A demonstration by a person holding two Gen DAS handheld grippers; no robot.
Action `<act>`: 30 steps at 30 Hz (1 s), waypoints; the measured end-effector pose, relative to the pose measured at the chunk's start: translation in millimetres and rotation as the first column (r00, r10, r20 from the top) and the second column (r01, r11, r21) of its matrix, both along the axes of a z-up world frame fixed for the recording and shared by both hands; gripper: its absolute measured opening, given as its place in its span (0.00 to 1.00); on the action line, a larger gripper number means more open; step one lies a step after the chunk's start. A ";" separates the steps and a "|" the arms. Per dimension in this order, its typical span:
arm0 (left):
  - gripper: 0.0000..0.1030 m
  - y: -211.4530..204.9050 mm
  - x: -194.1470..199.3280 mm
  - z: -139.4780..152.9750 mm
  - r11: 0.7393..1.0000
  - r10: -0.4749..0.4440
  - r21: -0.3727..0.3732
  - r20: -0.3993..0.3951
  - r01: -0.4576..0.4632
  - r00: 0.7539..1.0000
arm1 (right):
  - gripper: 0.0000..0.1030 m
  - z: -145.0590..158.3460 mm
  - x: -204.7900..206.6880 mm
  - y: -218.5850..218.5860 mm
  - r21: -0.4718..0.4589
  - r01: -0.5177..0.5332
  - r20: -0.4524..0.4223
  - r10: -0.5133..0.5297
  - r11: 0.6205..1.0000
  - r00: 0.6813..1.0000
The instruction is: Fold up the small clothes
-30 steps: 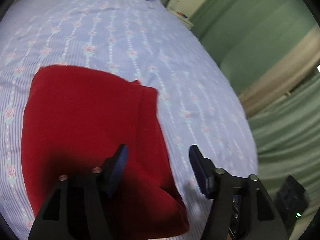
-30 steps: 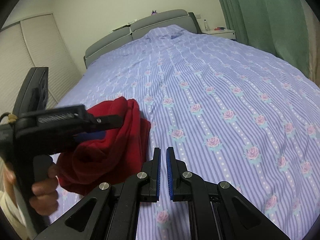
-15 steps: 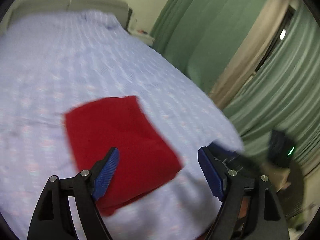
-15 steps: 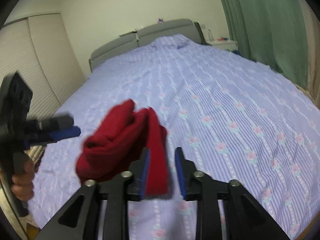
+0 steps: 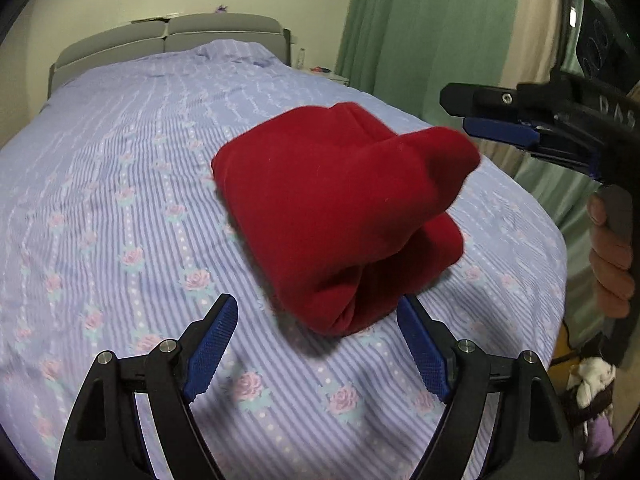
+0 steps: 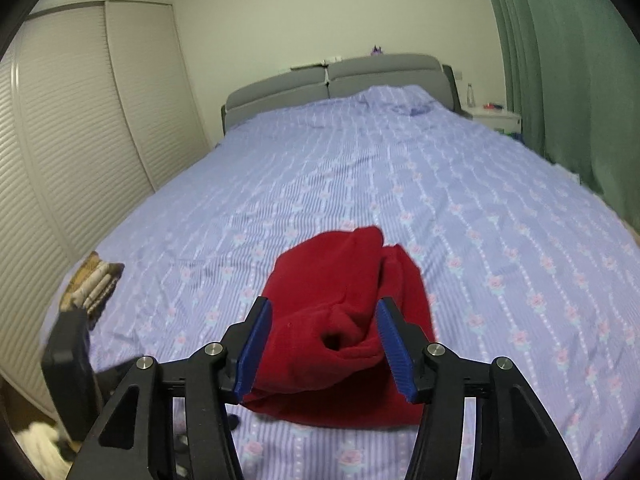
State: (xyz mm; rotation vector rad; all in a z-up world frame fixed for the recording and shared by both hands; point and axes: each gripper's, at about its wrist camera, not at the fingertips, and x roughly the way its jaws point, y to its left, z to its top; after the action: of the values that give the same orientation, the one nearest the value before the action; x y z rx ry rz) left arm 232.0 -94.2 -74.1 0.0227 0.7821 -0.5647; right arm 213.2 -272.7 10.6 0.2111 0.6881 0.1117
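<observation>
Both grippers, left & right, wide open, holding nothing; red garment bundled, long axis toward headboard

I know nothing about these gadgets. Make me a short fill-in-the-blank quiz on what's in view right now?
1. The folded garment is coloured ____.
2. It lies on a bedspread printed with stripes and ____.
3. Both the left tongs and the right tongs stand ____.
4. The curtains are coloured ____.

Missing words: red; roses; open; green
</observation>
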 end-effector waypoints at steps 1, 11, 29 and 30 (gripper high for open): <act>0.79 1.7 0.8 -3.9 1.000 0.014 -0.003 0.002 -0.014 1.000 | 0.54 -3.9 1.9 0.7 0.012 0.003 -0.011 -0.003 1.000 1.000; 0.79 -2.3 30.9 -34.3 0.992 0.125 0.013 -0.039 -0.125 0.991 | 0.54 -31.2 21.2 -8.4 0.106 0.035 -0.096 -0.025 0.994 0.995; 0.47 -16.6 22.6 -36.4 0.986 0.166 0.033 -0.030 -0.165 0.986 | 0.28 -65.1 27.0 -15.1 0.213 0.021 -0.198 0.022 0.977 0.980; 0.47 -17.6 21.4 -35.5 0.983 0.181 0.031 -0.026 -0.180 0.983 | 0.27 -56.4 23.6 -10.5 0.168 0.013 -0.161 0.014 0.986 0.987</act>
State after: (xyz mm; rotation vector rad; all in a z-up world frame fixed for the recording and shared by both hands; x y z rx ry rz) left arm 253.4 -111.8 -109.6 -0.0299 0.8104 -0.3825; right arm 236.8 -283.2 -45.8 0.3852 0.8414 0.1548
